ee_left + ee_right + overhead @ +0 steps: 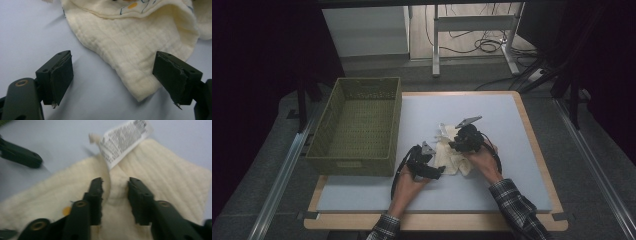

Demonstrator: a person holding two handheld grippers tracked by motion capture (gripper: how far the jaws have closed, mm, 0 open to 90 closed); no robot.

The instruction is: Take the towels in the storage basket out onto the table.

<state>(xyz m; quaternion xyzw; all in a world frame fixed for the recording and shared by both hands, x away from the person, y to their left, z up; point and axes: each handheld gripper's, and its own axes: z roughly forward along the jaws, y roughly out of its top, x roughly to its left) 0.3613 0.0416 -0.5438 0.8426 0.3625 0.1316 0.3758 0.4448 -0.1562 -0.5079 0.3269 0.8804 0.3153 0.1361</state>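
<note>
Green perforated basket (354, 127) sat at the left on the pale blue mat (512, 150), over a wooden tabletop (534, 140). Grey floor (592, 165) ran around it; behind were white desk legs (472, 30) and loose black cables (484, 45).

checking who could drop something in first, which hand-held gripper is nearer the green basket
Left. The left hand-held gripper sits just off the green basket's near right corner, at the cream cloth's edge. The right hand-held gripper is farther right, over the cloth.
</note>
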